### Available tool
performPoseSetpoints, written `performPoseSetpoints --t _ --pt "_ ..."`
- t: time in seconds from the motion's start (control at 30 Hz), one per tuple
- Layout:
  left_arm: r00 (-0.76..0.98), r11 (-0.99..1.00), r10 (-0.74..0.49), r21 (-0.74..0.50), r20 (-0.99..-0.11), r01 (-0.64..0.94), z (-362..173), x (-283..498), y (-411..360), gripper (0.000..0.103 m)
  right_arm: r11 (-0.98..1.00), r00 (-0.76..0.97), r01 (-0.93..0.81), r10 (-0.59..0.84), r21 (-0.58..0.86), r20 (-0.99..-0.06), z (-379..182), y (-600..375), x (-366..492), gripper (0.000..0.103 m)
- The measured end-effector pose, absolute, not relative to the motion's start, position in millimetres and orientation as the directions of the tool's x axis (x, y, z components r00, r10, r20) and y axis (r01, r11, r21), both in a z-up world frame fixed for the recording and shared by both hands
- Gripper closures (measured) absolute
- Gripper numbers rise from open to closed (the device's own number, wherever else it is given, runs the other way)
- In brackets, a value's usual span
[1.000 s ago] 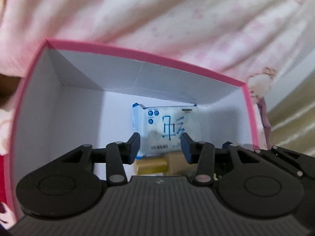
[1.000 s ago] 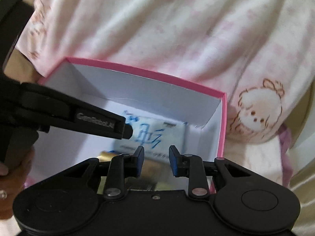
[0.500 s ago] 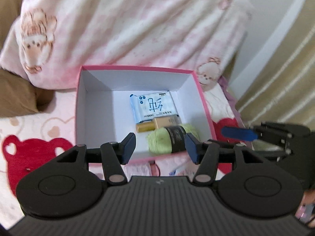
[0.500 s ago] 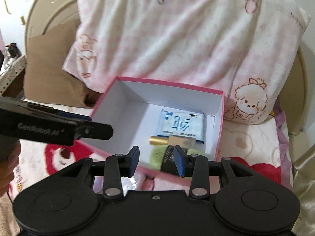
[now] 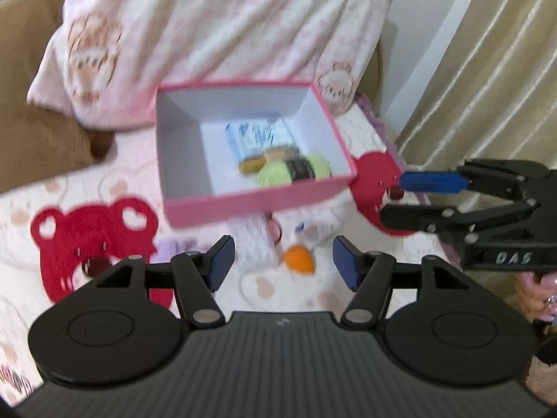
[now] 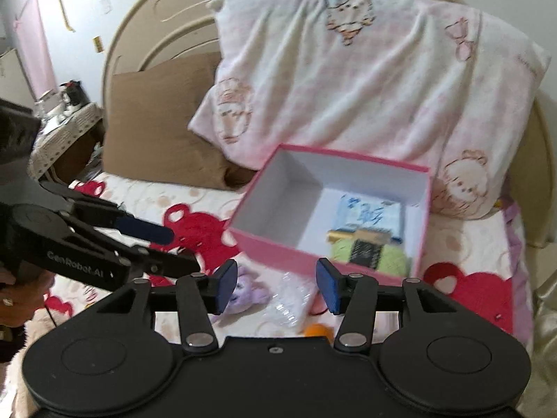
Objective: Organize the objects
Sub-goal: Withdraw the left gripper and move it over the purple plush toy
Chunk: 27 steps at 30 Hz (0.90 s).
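A pink box (image 5: 254, 205) (image 6: 275, 244) with white inside sits on the bed. In it lie a blue-and-white tissue pack (image 5: 257, 136) (image 6: 369, 216), a gold tube (image 5: 250, 165) (image 6: 341, 235) and a green yarn ball with a black band (image 5: 296, 172) (image 6: 369, 254). In front of the box lie an orange ball (image 5: 299, 261) (image 6: 316, 330), a clear plastic packet (image 5: 254, 244) (image 6: 289, 299) and a purple plush toy (image 6: 243, 296). My left gripper (image 5: 282, 264) is open and empty above these. My right gripper (image 6: 276, 287) is open and empty too.
A pink-and-white pillow (image 5: 216, 35) (image 6: 365, 80) leans behind the box, a brown cushion (image 6: 156, 118) to its left. The bedsheet has red bear prints (image 5: 94, 240). A gold curtain (image 5: 494, 62) hangs at the right; a bedside table (image 6: 62, 122) stands far left.
Both grippers have pulled back out of the box and risen, and both have opened wider. The loose items in front of the box have come into view.
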<state>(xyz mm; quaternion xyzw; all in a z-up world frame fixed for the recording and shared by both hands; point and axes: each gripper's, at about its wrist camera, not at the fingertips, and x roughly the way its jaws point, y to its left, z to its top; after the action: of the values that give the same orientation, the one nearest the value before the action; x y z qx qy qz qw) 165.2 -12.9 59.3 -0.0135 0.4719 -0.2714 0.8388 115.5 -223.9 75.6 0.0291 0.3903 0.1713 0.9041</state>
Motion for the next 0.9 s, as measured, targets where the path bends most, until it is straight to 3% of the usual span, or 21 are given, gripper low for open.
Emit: performPoseSetpoints --t 0.33,0.53,0.83,0.9 --pt "0.444 0.867 -0.456 -0.272 -0.772 0.418 30.8 153.7 21.8 0.042 0.913 0.609 -0.363 0.383 0.185 -0.695 51.6 -186.6 92.6 0.044" --pt "0.424 0.865 -0.489 -0.363 -0.762 0.346 -4.4 174.3 43.1 0.042 0.893 0.581 -0.415 0.408 0.175 -0.704 23.9 -161.0 98.7 0.044" --pt "0.439 0.883 -0.469 -0.390 -0.766 0.262 -59.5 191.0 62.5 0.042 0.855 0.529 -0.513 0.389 0.081 -0.755 -25.5 -114.5 124.0 0.041" --pt "0.445 0.882 -0.471 -0.396 -0.762 0.256 -69.5 193.2 63.3 0.042 0.850 0.533 -0.524 0.366 0.042 -0.763 -37.5 -105.4 130.5 0.033"
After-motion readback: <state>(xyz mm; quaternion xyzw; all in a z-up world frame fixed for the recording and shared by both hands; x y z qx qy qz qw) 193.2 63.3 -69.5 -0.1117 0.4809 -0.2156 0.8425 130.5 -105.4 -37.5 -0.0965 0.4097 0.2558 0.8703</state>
